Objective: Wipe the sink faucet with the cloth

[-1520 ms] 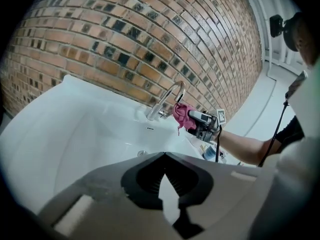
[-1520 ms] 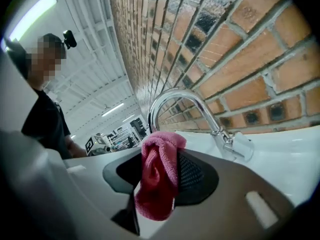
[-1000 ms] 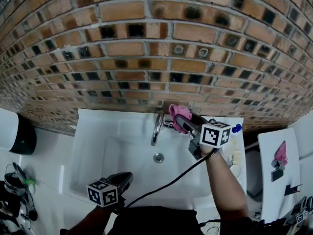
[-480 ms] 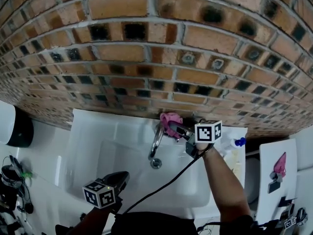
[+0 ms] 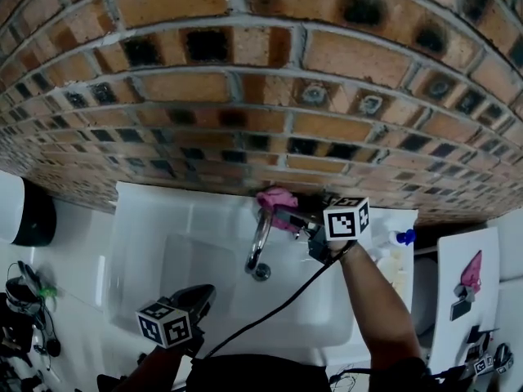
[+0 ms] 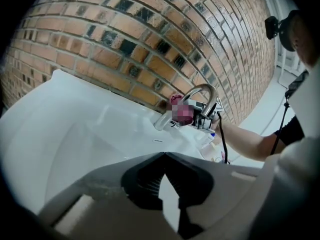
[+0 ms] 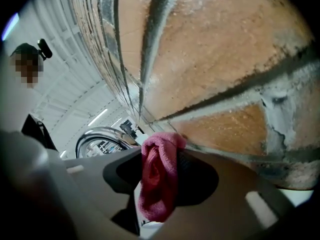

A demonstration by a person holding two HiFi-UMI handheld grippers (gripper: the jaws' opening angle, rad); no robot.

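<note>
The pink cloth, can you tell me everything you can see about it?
The pink cloth looks soft and fuzzy, like a small towel. It is bunched into a folded wad, not spread out. The right gripper has its jaws shut on it, and the cloth pokes out past them. It is held up by the brick wall, above the white sink, next to the curved shiny faucet. Whether it touches the faucet cannot be seen.

One faucet [image 5: 259, 239], apparently one cloth [image 5: 274, 198]

Brick wall [image 5: 261, 96], white room.
Its red-brown bricks show dark patches and pale mortar; strip lights [image 7: 97, 116] glow on the white ceiling.
</note>
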